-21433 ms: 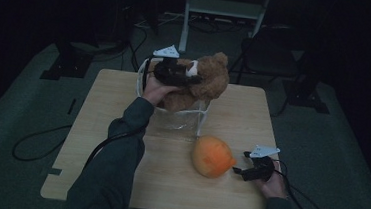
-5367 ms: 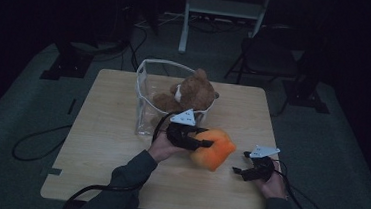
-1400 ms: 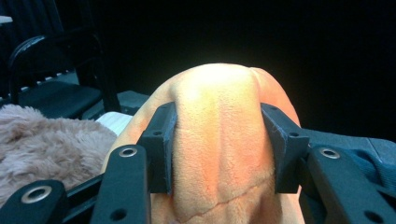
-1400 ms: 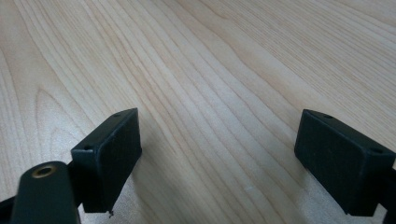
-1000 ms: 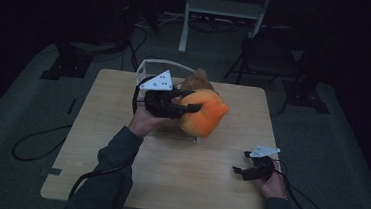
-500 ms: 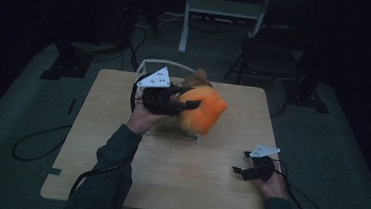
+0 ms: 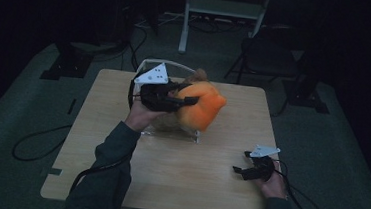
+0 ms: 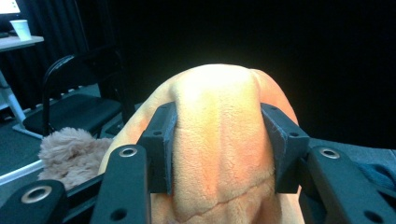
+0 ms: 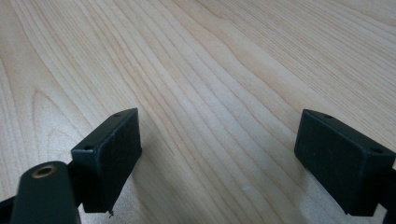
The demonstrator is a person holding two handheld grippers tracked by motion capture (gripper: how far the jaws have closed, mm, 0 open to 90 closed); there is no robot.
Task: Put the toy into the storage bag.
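Note:
An orange plush toy [image 7: 202, 105] hangs above the clear plastic bin [image 7: 149, 66] at the back middle of the wooden table [image 7: 168, 168]. My left gripper [image 7: 189, 101] is shut on it; in the left gripper view the two black pads squeeze the orange plush toy [image 8: 219, 140] from both sides. A brown teddy bear [image 7: 199, 76] lies in the bin, mostly hidden behind the plush; its fur [image 8: 70, 151] shows low at the left. My right gripper [image 7: 238, 170] rests open on the table at the front right, with bare wood [image 9: 215, 93] between its fingers.
A dark chair [image 8: 79, 100] and a white desk with a cup [image 8: 21, 30] stand beyond the table. A white stand [image 7: 223, 9] and black tripod bases [image 7: 68, 67] sit on the floor behind it. Cables trail off the table's front left.
The left gripper has carried the orange plush from the front middle of the table up and back, over the bin; in the last half second it drifted slightly further. The right gripper stayed put.

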